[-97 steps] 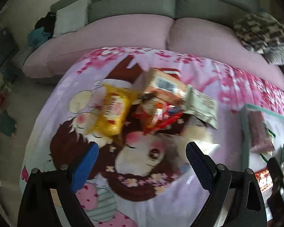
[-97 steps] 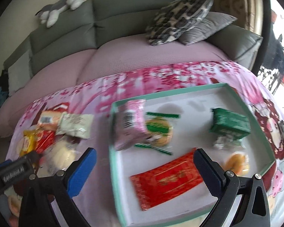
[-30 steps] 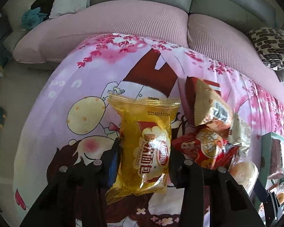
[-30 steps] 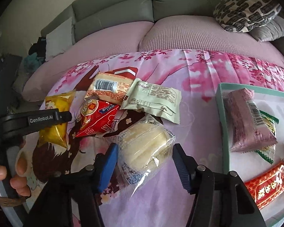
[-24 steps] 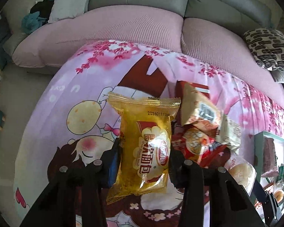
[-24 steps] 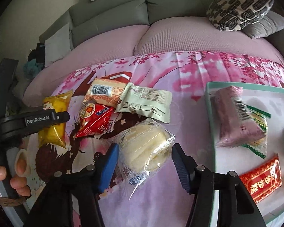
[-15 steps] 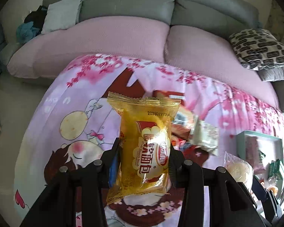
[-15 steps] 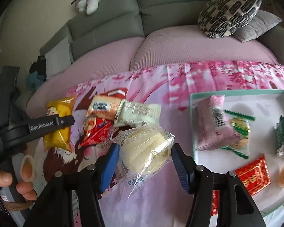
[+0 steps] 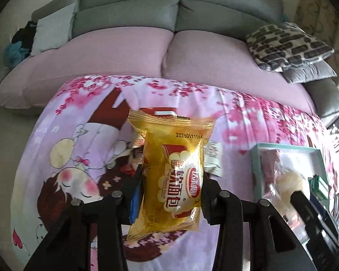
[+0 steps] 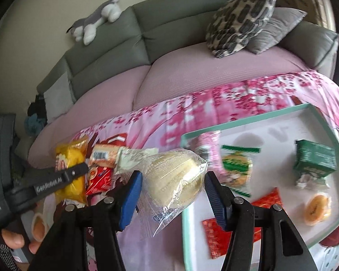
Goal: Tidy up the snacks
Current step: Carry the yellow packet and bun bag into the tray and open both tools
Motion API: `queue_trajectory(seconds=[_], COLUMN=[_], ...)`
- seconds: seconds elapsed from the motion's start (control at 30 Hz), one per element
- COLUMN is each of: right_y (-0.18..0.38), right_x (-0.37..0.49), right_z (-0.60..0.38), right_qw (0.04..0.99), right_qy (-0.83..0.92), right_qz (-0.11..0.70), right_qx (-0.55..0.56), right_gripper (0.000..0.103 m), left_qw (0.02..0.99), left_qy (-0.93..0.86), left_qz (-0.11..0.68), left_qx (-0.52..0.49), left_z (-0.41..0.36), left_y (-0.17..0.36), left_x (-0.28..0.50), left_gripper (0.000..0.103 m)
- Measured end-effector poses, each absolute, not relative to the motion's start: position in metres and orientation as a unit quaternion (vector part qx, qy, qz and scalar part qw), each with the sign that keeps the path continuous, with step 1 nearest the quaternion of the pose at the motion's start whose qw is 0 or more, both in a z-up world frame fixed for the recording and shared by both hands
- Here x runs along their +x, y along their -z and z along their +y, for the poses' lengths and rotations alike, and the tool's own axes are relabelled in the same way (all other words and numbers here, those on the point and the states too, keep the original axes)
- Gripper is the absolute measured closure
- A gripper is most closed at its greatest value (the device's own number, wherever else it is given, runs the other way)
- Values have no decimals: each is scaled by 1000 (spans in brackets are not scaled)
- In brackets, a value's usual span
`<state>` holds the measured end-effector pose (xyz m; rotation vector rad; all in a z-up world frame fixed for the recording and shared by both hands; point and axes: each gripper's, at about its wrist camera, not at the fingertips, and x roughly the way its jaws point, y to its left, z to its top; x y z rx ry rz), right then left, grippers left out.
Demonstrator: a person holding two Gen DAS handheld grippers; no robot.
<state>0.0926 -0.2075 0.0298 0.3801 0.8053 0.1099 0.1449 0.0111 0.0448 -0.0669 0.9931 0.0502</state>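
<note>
Both packets lifted off the blanket since earlier; left tongs [image 9: 169, 194] clamp yellow bread packet [image 9: 173, 176]; right tongs [image 10: 173, 188] clamp clear-wrapped bun [image 10: 174, 178], near tray [image 10: 185, 225]; best lowered flat onto bare tray floor, clear of other snacks.

Ahead of me a grey sofa [image 9: 180, 11] runs along the wall, its seat under a pink cover [image 10: 214, 72] — a stuffed toy dog [image 10: 97, 21] lies along the top of its back. At one end a patterned cushion [image 10: 239, 20] leans on a plain grey one [image 10: 275, 28]. Below me spreads a pink cartoon cloth [image 9: 79, 140] with blossoms — a pale pillow [image 9: 53, 31] sits at the sofa's other end.
</note>
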Motion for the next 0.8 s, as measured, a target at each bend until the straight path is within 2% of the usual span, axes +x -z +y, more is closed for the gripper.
queue_trajectory(seconds=[0.5, 0.8], right_y=[-25, -22], right_x=[70, 69], right_z=[-329, -345], right_qw=[895, 896], right_qy=[81, 99], right_qz=[357, 350], right_qx=[254, 253], right_gripper=[43, 43], left_qw=[871, 866], left_qy=[69, 133], left_qz=[486, 479], left_qx=[27, 58], left_z=[-88, -157], left_y=[-40, -42], left_x=[141, 149], left_gripper=[59, 59])
